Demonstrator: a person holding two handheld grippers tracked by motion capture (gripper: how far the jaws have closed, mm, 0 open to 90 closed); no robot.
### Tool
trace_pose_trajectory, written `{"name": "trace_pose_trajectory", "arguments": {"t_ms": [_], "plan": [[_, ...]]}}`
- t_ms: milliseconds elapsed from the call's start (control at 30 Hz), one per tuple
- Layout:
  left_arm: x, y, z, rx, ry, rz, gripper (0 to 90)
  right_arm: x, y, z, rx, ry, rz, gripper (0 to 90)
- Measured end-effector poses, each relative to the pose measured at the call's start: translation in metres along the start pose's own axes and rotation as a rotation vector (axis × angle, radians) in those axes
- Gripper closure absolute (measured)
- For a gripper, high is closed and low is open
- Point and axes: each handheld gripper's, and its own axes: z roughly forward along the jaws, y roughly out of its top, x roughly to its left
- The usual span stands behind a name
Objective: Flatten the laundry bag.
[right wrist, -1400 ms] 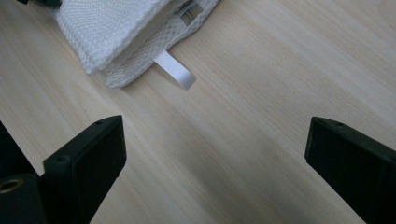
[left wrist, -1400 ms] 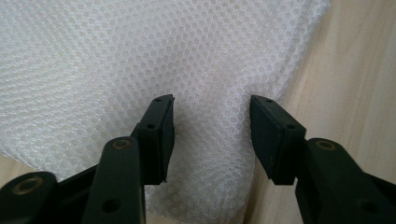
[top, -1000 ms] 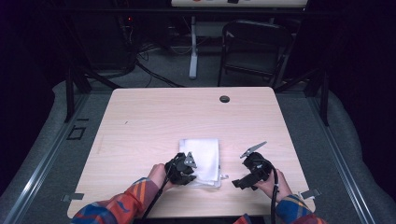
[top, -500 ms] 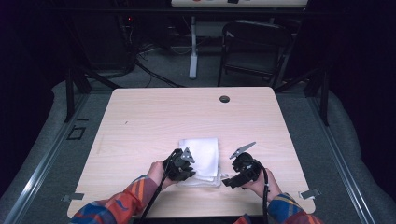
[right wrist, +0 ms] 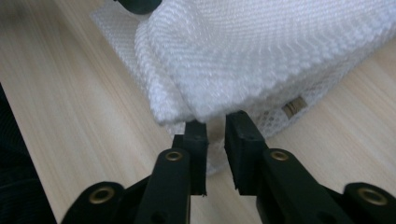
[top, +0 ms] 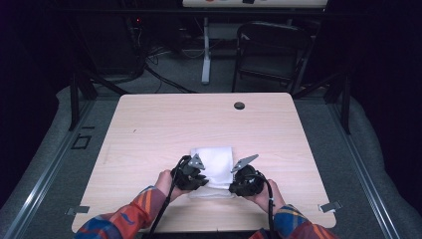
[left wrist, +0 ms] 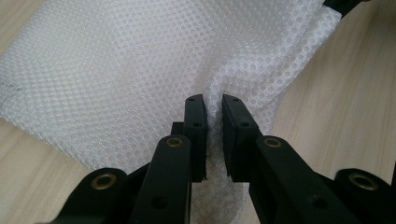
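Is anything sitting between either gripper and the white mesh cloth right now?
Nothing visible. The left gripper is already shut on a fold of the white mesh cloth. The right gripper has just been closing, with the cloth's near edge between its fingers. The table around them is bare.

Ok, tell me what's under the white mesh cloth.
The white mesh cloth lies flat on the wooden table. Its bottom layer of coarser netting peeks out; anything between the folds is covered.
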Motion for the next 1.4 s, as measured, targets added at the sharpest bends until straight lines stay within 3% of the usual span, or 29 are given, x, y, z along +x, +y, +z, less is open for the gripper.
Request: {"name": "trace_pose_trajectory", "arguments": {"t_ms": [100,167,467,833,1400], "plan": [[0.000,0.000,-0.001,-0.003,0.001,-0.001,81.0,0.001,0.001,0.004,-0.011,-0.005,0.003,84.6],[0.001,0.000,-0.001,-0.005,0.001,-0.007,80.9,0.000,0.000,0.011,0.009,-0.003,0.000,87.4],[0.003,-0.001,-0.001,-0.011,0.000,-0.020,80.7,-0.004,-0.003,0.021,0.030,0.004,-0.003,90.0],[0.004,-0.001,-0.003,-0.019,0.011,-0.019,80.6,-0.003,-0.005,0.021,0.016,0.004,-0.055,90.0],[0.015,0.003,-0.012,-0.065,0.031,-0.031,80.4,-0.002,-0.005,0.022,0.013,0.002,-0.067,90.0]]}}
